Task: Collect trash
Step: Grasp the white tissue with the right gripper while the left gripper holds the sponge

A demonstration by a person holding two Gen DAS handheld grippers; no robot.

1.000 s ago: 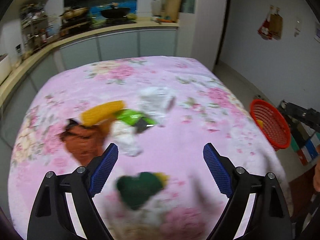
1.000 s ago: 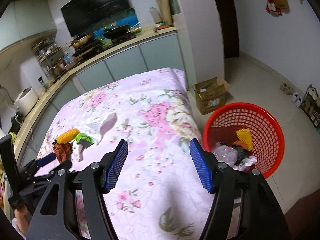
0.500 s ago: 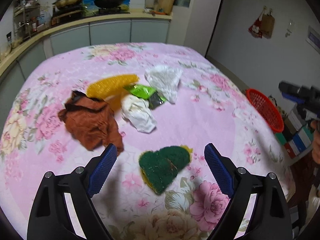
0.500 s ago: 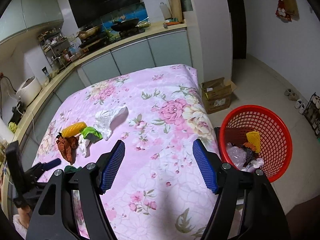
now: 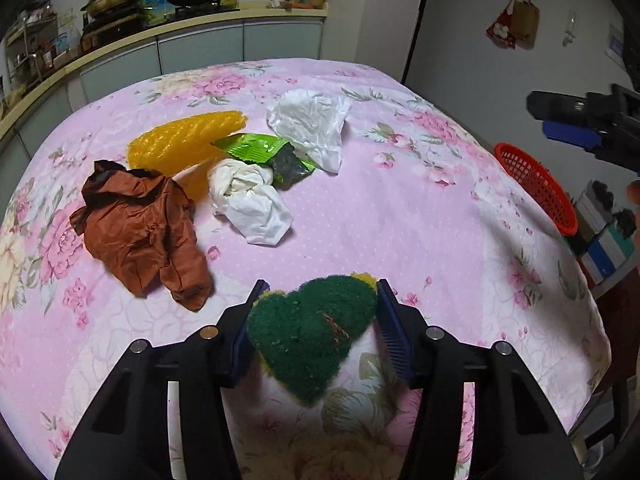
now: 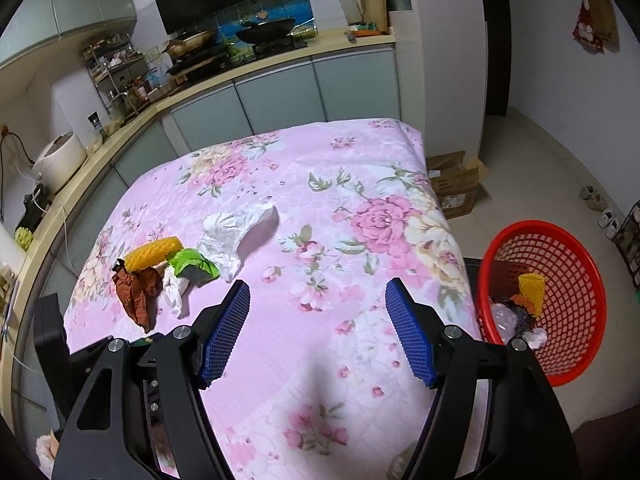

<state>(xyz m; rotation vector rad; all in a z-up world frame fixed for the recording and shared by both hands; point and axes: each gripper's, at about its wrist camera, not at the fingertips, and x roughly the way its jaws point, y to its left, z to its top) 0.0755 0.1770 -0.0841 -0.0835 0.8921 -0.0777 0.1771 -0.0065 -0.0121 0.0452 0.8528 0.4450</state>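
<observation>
A green heart-shaped scouring sponge (image 5: 312, 332) with a yellow underside lies on the pink floral tablecloth (image 5: 400, 208). My left gripper (image 5: 322, 286) straddles it, jaws closing, and both blue pads touch its sides. Beyond it lie a crumpled brown bag (image 5: 144, 224), yellow bubble wrap (image 5: 184, 144), a green wrapper (image 5: 260, 150), a wadded white tissue (image 5: 252, 200) and a white plastic sheet (image 5: 312, 120). My right gripper (image 6: 319, 285) hovers open over bare cloth with nothing between its fingers. The red basket (image 6: 540, 225) on the floor at the right holds several pieces of trash.
A cardboard box (image 6: 456, 184) sits on the floor past the table's far right corner, with shoes (image 6: 600, 208) by the wall. A kitchen counter (image 6: 280, 60) runs behind and along the left. The table's right edge drops off beside the basket.
My left gripper has come down over the green sponge and its jaws have closed in against it. My right gripper has swung left from the basket towards the table, still open.
</observation>
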